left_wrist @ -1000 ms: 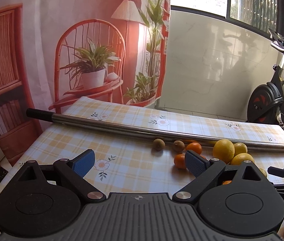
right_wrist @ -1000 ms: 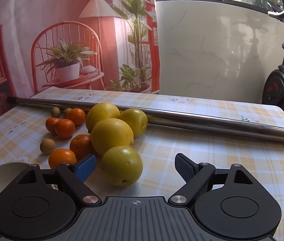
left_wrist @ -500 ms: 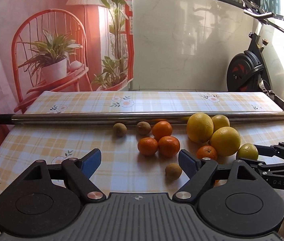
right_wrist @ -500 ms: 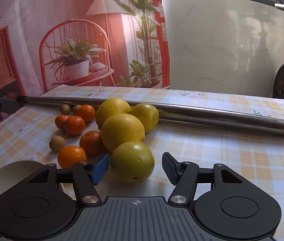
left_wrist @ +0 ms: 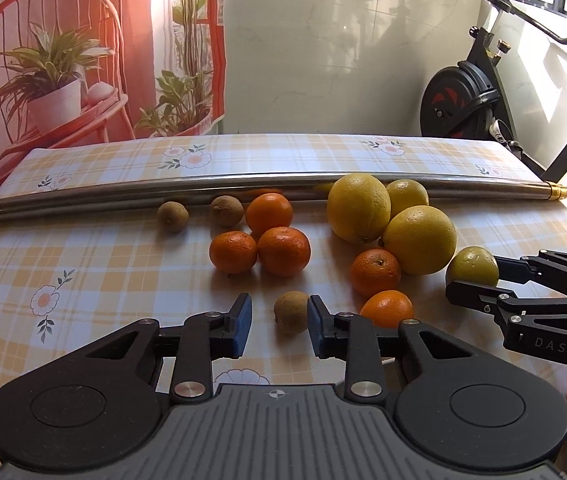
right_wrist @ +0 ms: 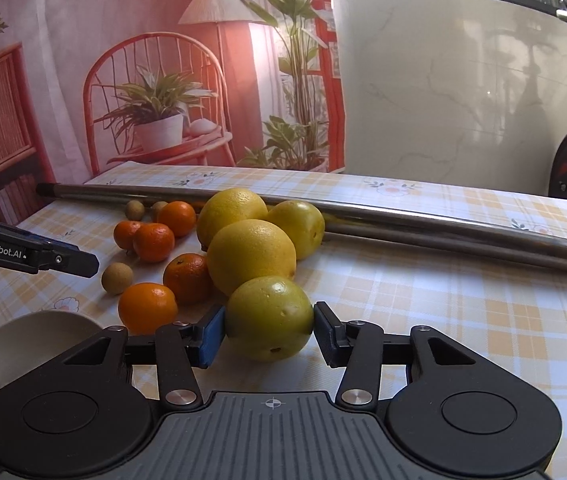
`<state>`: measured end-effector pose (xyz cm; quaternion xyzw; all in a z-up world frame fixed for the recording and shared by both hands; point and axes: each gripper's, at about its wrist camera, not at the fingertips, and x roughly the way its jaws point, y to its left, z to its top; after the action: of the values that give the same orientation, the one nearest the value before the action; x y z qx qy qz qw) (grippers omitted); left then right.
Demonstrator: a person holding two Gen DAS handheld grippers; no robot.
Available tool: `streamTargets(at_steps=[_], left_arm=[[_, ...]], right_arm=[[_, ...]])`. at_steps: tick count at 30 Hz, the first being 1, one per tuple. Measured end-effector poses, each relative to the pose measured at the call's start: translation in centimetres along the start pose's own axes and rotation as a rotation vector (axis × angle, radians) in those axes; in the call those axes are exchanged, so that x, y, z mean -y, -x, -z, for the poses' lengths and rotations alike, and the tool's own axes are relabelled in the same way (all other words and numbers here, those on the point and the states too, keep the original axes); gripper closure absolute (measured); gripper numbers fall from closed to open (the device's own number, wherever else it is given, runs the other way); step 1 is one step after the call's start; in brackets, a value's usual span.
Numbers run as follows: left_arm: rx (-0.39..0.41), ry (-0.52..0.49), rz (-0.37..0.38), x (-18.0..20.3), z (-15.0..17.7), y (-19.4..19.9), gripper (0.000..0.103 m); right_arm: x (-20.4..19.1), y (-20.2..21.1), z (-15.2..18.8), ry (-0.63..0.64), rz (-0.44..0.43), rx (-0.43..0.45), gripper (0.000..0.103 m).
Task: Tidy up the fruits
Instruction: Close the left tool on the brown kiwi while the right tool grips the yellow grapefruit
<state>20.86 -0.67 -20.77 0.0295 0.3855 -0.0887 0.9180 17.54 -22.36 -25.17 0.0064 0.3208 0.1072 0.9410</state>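
The left gripper (left_wrist: 277,322) is closing around a small brown fruit (left_wrist: 291,312). The fruit sits between the blue pads but off-centre: it touches or nearly touches the right pad, while a clear gap separates it from the left pad, so it does not look clamped yet. It lies on the table (left_wrist: 103,272) toward the near edge, just in front of the fingertips. It is roundish with no clear long axis, so wrist roll should matter little; centring it does.

The right gripper (right_wrist: 269,330) is also closing, with a greenish-yellow citrus (right_wrist: 269,318) between its fingers. Both pads appear to touch the fruit's flanks, which looks like a grip just forming. This citrus is the nearest of the yellow cluster, and it touches the larger yellow fruit (right_wrist: 251,256) behind it. Each hand is nearest to its own fruit, well apart from the other.

A pale plate (right_wrist: 31,332) shows at the near left corner of the right wrist view, partly cut off by the gripper body. Five mandarins, two more brown fruits and a metal pole (left_wrist: 123,192) lie toward the far edge. The undersides of both targeted fruits are hidden, so I cannot tell whether either is lifted.
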Motion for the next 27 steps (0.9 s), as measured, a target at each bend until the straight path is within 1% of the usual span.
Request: streamTargets(at_steps=[3, 6, 16, 17, 22, 27], left_arm=[[-0.006, 0.015, 0.026, 0.2, -0.2, -0.4, 0.071], [-0.029, 0.044, 0.054, 0.1, -0.4, -1.1, 0.071], [-0.078, 0.088, 0.053, 0.0, -0.3, -3.2, 0.072], [-0.076, 0.086, 0.051, -0.1, -0.2, -3.3, 0.076], [-0.036, 0.074, 0.034, 0.0, 0.0, -2.6, 0.076], [0.006, 0.064, 0.036, -0.1, 0.3, 0.0, 0.076]], right_arm=[[0.0, 0.0, 0.0, -0.004, 0.000, 0.001, 0.059], [0.0, 0.0, 0.0, -0.004, 0.000, 0.001, 0.059], [0.2, 0.1, 0.0, -0.011, -0.001, 0.003, 0.059], [0.2, 0.1, 0.0, -0.011, 0.000, 0.003, 0.059], [0.3, 0.2, 0.0, -0.018, -0.004, 0.004, 0.059], [0.4, 0.5, 0.1, -0.022, -0.014, 0.020, 0.059]])
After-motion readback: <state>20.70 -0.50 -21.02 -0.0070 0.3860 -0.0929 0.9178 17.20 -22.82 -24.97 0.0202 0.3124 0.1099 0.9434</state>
